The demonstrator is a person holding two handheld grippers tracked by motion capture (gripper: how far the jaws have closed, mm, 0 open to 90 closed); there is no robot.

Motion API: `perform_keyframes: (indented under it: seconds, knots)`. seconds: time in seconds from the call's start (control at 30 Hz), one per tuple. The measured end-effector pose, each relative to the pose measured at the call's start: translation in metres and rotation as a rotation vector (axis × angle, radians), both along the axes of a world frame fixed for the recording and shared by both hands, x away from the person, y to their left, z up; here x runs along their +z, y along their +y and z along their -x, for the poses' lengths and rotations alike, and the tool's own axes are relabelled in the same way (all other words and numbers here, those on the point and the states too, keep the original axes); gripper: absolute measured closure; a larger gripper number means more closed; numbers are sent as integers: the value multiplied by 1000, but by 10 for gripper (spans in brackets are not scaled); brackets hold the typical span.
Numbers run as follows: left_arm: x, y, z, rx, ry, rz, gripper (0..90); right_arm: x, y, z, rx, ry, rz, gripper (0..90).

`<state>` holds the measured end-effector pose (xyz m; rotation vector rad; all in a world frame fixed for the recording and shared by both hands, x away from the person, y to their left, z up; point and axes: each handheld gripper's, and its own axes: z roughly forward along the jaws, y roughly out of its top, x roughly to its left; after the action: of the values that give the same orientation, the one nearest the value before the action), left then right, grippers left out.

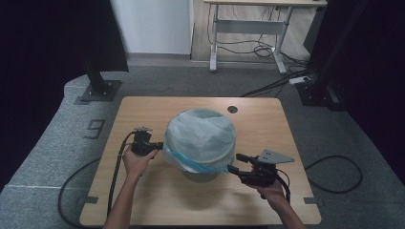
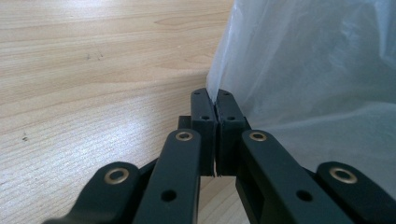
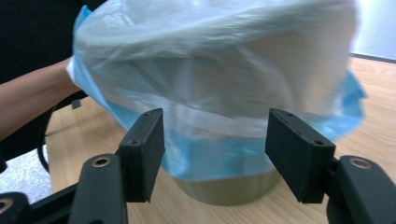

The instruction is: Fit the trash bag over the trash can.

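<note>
Bin (image 1: 203, 175) sits mid-desk (image 1: 157, 200) under the bag (image 1: 200, 136), left claw (image 1: 160, 145) at its left, right claw (image 1: 235, 162) at its right.

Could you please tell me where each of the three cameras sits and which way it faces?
High view: above the person's side, looking forward and down on the table; forearms, both grippers.
Left gripper view: rides the left gripper, jaws shut on the plastic bag.
Right gripper view: rides the right gripper, jaws open, facing the bin.
All share the bag.
</note>
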<state>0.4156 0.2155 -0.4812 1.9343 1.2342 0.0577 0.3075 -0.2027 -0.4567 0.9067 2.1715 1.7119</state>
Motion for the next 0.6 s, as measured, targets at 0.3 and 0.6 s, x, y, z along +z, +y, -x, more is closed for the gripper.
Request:
perform_keyframes:
  seconds: [0.3, 0.6]
  knots:
    - [1, 2, 3, 0, -11, 2, 883, -12, 23, -1, -15, -56, 109, 884]
    - [-5, 1, 3, -11, 11, -6, 896, -45, 25, -4, 29, -11, 237, 890]
